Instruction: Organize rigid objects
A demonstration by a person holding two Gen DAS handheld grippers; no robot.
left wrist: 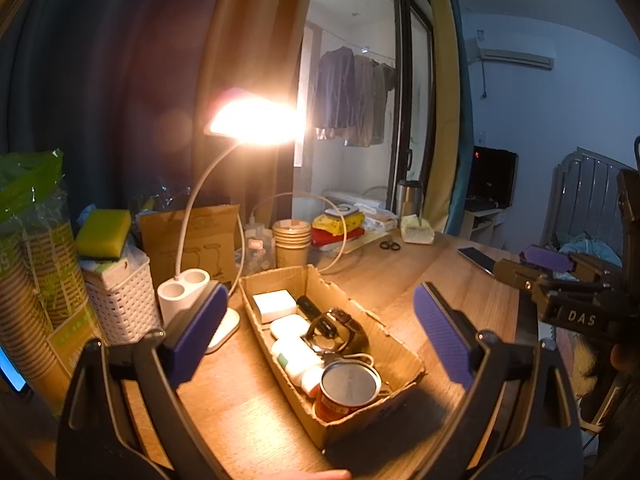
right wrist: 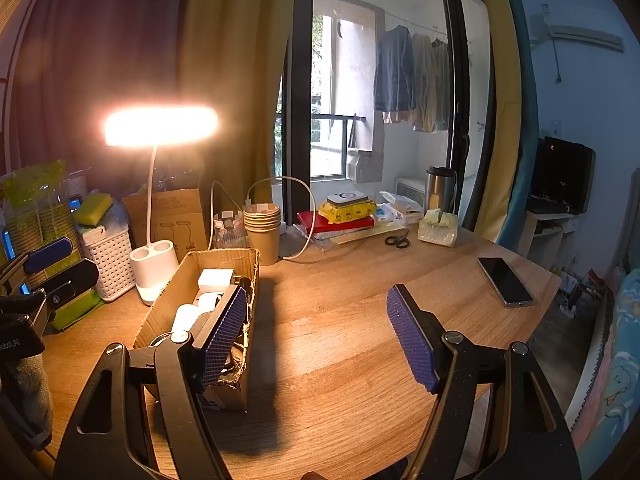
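The cardboard box [left wrist: 332, 344], near the desk's [right wrist: 344, 320] left edge by the lamp base [left wrist: 188, 296], is seen already filled: can [left wrist: 348, 390], wristwatch [left wrist: 336, 328], white cases. Both the left gripper [left wrist: 320, 336] and right gripper [right wrist: 320, 336] are held agape, empty. The packing step seems finished; next, the phone [right wrist: 506, 282] near the right edge would probably be fetched.

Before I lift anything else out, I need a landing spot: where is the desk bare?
Bare wood lies right of the cardboard box, reaching the phone and back to the scissors. A smaller strip lies in front of the box. The left and back are crowded: lamp base, white basket, paper cups.
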